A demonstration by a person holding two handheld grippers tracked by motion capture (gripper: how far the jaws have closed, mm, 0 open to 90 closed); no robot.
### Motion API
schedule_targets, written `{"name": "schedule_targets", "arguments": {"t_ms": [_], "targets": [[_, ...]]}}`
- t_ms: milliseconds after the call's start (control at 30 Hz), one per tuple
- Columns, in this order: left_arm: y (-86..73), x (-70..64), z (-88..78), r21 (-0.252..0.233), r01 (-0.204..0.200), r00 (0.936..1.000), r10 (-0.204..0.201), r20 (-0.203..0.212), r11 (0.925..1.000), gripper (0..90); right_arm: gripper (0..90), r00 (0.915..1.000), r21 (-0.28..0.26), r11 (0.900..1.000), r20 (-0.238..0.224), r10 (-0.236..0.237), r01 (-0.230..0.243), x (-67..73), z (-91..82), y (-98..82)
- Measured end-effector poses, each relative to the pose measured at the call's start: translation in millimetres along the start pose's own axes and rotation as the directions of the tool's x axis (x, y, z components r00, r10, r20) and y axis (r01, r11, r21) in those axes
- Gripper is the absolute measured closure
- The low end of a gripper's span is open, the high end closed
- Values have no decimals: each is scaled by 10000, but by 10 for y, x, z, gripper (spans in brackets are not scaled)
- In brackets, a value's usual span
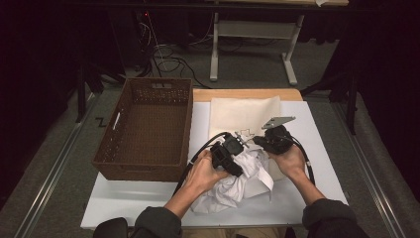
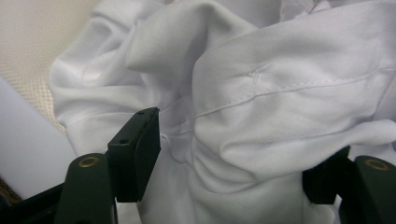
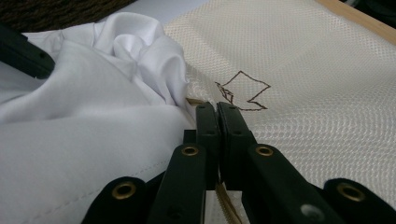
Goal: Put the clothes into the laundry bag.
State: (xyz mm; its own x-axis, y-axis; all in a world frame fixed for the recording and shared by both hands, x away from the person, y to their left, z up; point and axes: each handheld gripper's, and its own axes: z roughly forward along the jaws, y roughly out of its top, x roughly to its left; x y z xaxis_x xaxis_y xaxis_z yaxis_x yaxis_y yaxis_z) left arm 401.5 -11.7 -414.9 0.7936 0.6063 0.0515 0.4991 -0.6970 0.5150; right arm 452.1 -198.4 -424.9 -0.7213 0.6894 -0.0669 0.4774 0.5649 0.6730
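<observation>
With left gripper point(image 2: 233, 154) gaping around folds of white garment point(image 2: 280, 93) heaped on mesh bag point(image 3: 317, 70) and right gripper point(image 3: 217, 109) clamped shut at bag's edge, bite deep on a thick fold before lifting.

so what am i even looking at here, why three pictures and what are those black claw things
A person sits at a table and holds a hand-held two-jaw gripper in each hand. The high view looks down from above; the other two come from cameras riding on each gripper, looking along its black jaws. On the table lie a crumpled white garment, a cream mesh bag and a brown woven basket. The left gripper has its jaws apart with white cloth bunched between them. The right gripper is shut at the zipped edge of the mesh bag; whether it pinches anything I cannot tell.
</observation>
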Motion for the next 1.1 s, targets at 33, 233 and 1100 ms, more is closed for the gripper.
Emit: {"name": "schedule_targets", "arguments": {"t_ms": [33,233,1100], "targets": [[0,13,8,-123,-2,10000,3,31,9999,349,891,10000,-17,10000,-17,-9,9,-3,7,-3],[18,33,172,-388,17,9930,29,1183,9992,784,892,9999,-54,10000,-108,-18,18,0,19,4],[38,12,80,-651,-270,9963,216,-832,9975,484,891,9991,-268,9988,-73,-407,405,143,-48,37]]}}
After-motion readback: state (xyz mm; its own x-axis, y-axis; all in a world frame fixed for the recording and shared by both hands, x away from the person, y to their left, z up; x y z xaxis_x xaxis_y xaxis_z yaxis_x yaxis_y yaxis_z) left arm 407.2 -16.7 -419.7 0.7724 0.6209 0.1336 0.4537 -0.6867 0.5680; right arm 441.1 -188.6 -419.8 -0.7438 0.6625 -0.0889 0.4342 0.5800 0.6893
